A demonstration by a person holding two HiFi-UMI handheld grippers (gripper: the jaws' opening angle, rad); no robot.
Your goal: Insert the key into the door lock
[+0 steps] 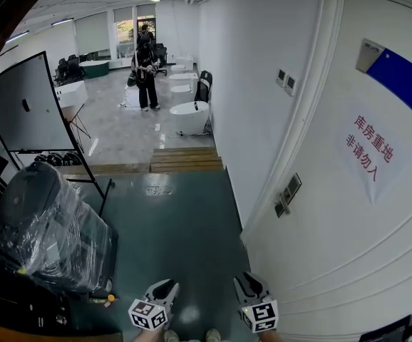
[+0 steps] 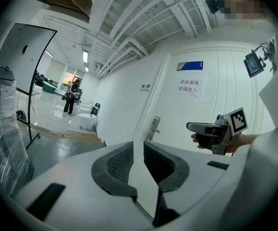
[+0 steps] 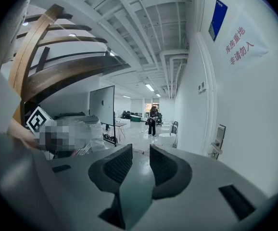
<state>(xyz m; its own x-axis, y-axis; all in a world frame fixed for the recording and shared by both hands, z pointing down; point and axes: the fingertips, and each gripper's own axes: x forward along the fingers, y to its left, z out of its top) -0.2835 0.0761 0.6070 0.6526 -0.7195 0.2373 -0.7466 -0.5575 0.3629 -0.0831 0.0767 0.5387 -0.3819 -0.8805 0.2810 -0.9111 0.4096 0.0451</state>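
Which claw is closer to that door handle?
Right. The right claw is beside the door, short of the door handle; the left claw is farther out over the floor.

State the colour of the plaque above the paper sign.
Blue plaque, grey at one end; head view.

Two hand-held grippers [image 1: 165, 288] [image 1: 251, 284], one whiteboard [image 1: 26, 105], one distant person [image 1: 146, 70], two door signs [image 1: 400, 77] [image 1: 373, 152], one door lock [image 2: 154, 127]
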